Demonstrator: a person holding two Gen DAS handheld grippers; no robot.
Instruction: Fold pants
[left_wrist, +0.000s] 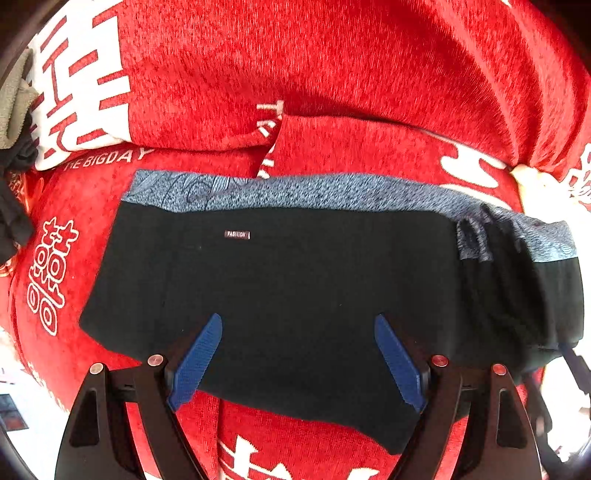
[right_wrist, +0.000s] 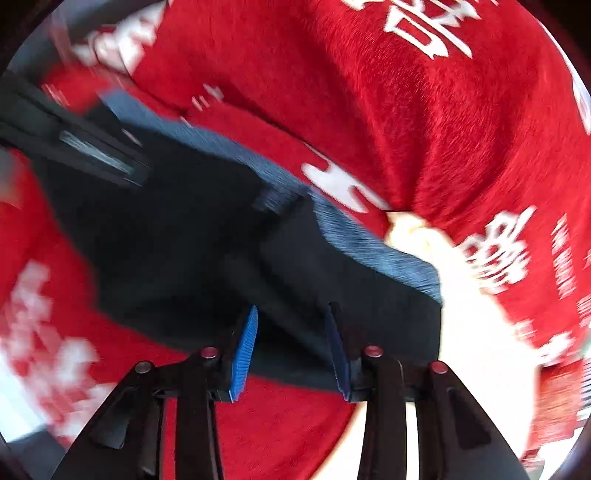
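Note:
The black pants, with a blue-grey waistband, lie folded into a wide band on red bedding. Their right end is bunched and wrinkled. My left gripper hovers over the near middle of the pants. It is open, with its blue pads wide apart and nothing between them. The right wrist view is motion-blurred. There my right gripper is over the near edge of the pants at that bunched end. Its jaws stand partly apart, and cloth lies below the gap.
A red plush bedspread with white printed characters covers the surface and rises in a soft ridge behind the pants. A grey-green cloth lies at the far left edge. The left gripper's dark body shows at the upper left of the right wrist view.

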